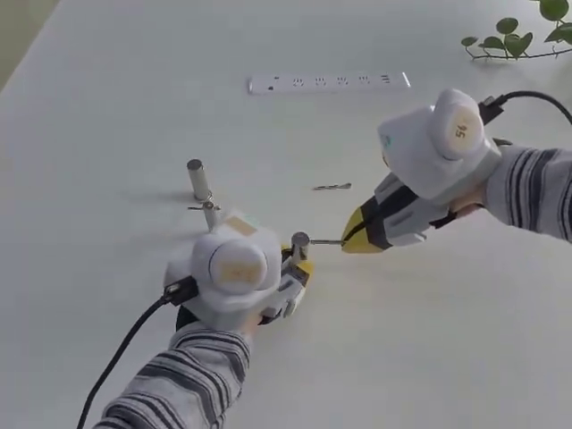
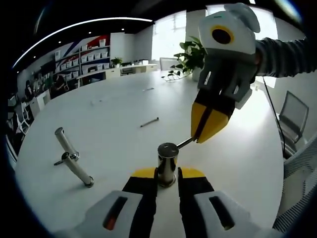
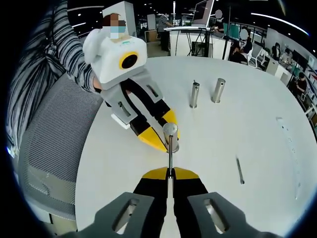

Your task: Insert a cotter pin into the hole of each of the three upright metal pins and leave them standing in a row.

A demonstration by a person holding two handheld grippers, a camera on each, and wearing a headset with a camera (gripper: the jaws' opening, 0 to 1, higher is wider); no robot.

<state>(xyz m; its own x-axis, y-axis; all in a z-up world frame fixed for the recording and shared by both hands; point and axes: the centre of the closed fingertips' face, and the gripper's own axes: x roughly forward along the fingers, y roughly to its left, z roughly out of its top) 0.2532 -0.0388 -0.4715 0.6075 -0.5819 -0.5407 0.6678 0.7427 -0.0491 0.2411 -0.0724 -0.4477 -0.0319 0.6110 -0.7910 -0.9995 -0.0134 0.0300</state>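
1. Steel, short and round: the metal pin (image 2: 168, 161) stands upright on the white table (image 1: 107, 107). My left gripper (image 2: 167, 174) has its yellow-tipped jaws clamped low on the shaft. I reckon that is to stop it tipping or turning while the hole near the top gets threaded.
2. My right gripper (image 3: 170, 172) is pinched tight on a thin wire cotter pin (image 3: 170, 156). It is held level and aimed at the metal pin's upper part. The wire's tip is at the hole or just in it; I cannot tell which.
3. Step in hand, my guess: the second insertion. It needs a straight push along the wire.
4. Just beyond the left gripper, the second pin (image 1: 210, 214) stands upright with a fitted cotter pin (image 1: 200, 207) crossing it near the top. The third pin (image 1: 197, 179) stands just beside it and looks bare.
5. The spare cotter pin (image 1: 332, 187) lies flat on the table, apart from all the pins. It is likely meant for the third pin.
6. Far off are a flat white plastic power strip (image 1: 329, 82) and a leafy plant (image 1: 527, 31) at the table edge.
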